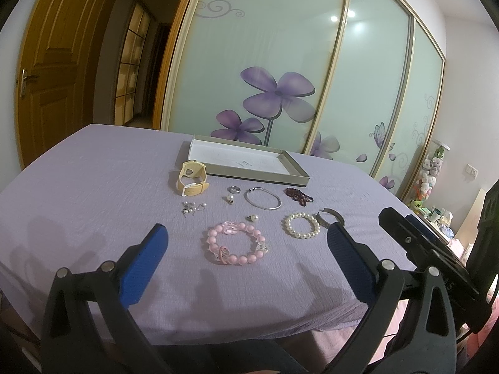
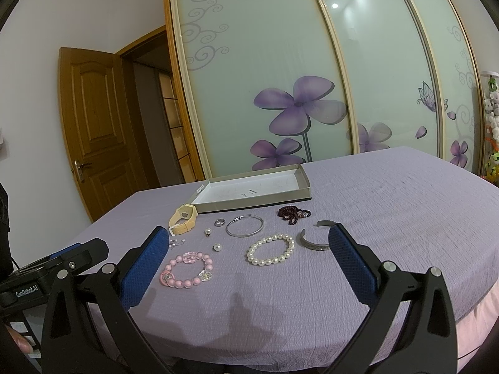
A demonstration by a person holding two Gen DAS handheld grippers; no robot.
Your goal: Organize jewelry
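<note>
Sliding wardrobe doors of frosted glass printed with purple flowers [image 1: 277, 93] stand behind a surface covered in crinkled lilac cloth [image 2: 389, 202], and a brown wooden door [image 2: 93, 124] hangs open at the left. On the cloth lies a scatter of jewelry, with a shallow grey cardboard tray with a white floor [image 2: 299, 176] at the far edge, nothing visible inside it.

Just in front of the tray's left corner sits a cream-yellow strap watch [image 2: 182, 219]. To its right come a small silver ring [image 2: 219, 222], a thin silver bangle [image 2: 244, 226] and a bunched dark red bead strand [image 2: 293, 212] — all lying apart from one another. Nearer the cameras lie a pink bead bracelet with clear charms [image 1: 237, 243] and, to its right, a white pearl bracelet [image 1: 302, 225]; an open engraved silver cuff [image 2: 313, 243] lies just beside the pearls. A single pearl stud [image 2: 217, 247] rests between the ring and the pink bracelet, and a cluster of small pearl earrings [image 1: 191, 209] lies at the left, below the watch.

Both tools hover over the near edge of the cloth, touching nothing. The left gripper [image 1: 246, 249] has its blue-padded fingers spread wide, framing the pink bracelet, and holds nothing. The right gripper [image 2: 249, 255] is likewise wide apart and empty — the pearl bracelet lies between its fingers in view.
</note>
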